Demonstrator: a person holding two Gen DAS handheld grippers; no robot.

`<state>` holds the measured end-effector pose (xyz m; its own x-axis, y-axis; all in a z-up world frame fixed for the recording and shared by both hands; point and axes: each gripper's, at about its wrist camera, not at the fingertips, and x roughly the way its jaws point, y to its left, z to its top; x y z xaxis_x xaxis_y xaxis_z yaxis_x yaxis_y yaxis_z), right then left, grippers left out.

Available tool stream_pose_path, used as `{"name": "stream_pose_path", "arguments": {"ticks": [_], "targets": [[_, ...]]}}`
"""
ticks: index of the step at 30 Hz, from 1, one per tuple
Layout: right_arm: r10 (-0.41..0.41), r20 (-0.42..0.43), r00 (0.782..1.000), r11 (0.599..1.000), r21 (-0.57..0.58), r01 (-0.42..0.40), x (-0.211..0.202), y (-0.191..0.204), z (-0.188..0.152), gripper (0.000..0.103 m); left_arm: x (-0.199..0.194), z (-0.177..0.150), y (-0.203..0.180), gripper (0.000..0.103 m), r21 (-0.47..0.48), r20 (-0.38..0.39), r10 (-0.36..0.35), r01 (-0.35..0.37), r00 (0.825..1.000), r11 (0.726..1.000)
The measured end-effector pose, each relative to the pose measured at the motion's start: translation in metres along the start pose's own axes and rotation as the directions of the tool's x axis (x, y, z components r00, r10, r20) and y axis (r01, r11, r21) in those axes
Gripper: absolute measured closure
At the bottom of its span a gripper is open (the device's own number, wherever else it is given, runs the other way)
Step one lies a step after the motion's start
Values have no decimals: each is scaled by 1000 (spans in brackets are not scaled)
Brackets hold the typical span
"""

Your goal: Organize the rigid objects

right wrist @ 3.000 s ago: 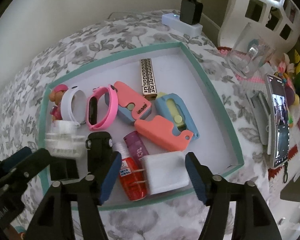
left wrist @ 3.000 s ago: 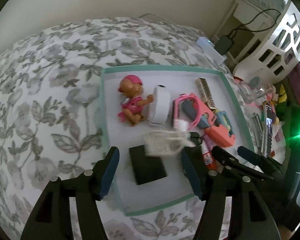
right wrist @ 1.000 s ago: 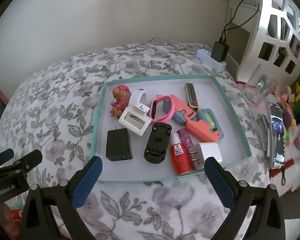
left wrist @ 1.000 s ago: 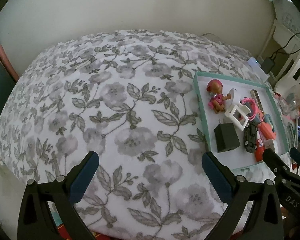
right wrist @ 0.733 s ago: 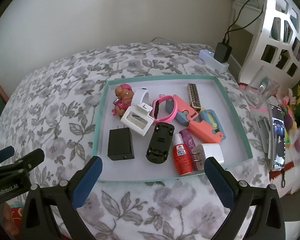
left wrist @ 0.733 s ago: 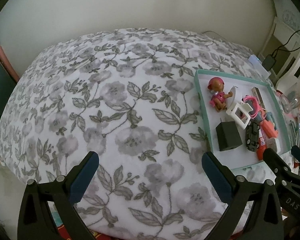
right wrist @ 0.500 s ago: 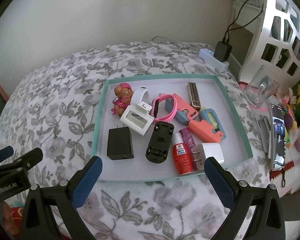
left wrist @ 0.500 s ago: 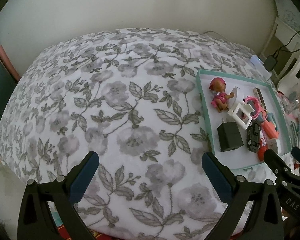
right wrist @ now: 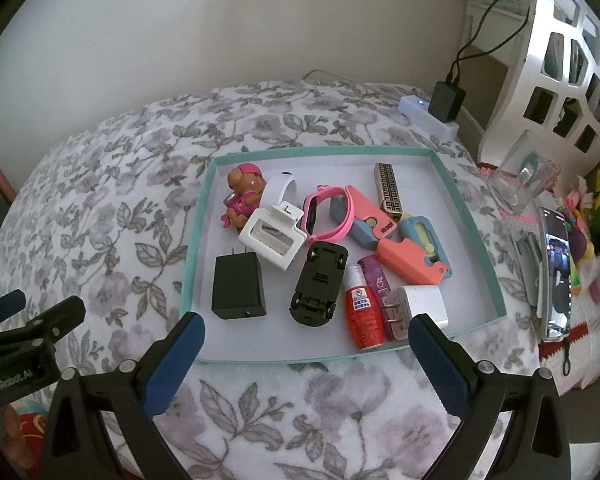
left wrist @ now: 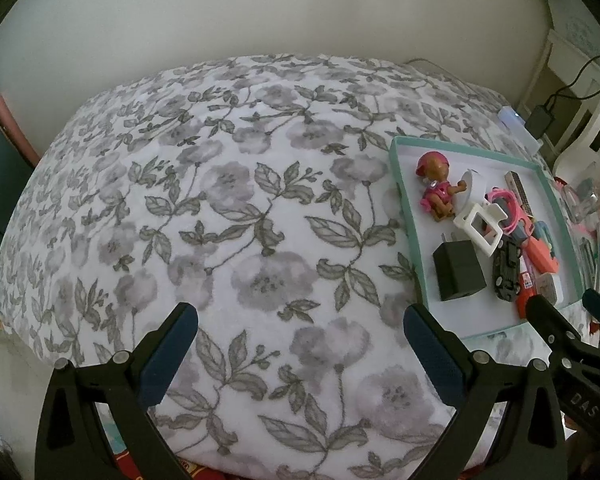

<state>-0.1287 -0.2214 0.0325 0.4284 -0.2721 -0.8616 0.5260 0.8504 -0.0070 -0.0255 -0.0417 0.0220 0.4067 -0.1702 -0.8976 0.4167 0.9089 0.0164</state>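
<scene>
Both the left gripper [left wrist: 300,344] and the right gripper [right wrist: 306,344] are held back over the floral bedspread [left wrist: 220,220] with jaws spread wide and nothing in them. The clutter is all sat in the teal-rimmed tray [right wrist: 196,264]: black charger [right wrist: 238,286], upside-down toy car [right wrist: 318,282], white hair claw [right wrist: 270,242], red bottle [right wrist: 364,314]. The charger looks light and stiff, probably best pinched across its flat sides, while the glossy bottle could easily be squirted out of the grip.

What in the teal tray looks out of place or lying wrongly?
The black toy car lies upside down, its underside and wheels facing up. The white hair clip rests tilted, leaning on the white band. The rest lie jumbled but show no visible damage.
</scene>
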Motion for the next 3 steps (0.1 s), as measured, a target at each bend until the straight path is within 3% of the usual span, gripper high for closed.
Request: {"name": "stream_pose_path", "arguments": {"ticks": [3], "targets": [[0, 0, 1000, 1000, 0, 0, 0, 0, 0, 0, 0, 0, 0, 1, -1, 4, -6, 6, 1000, 1000]]}}
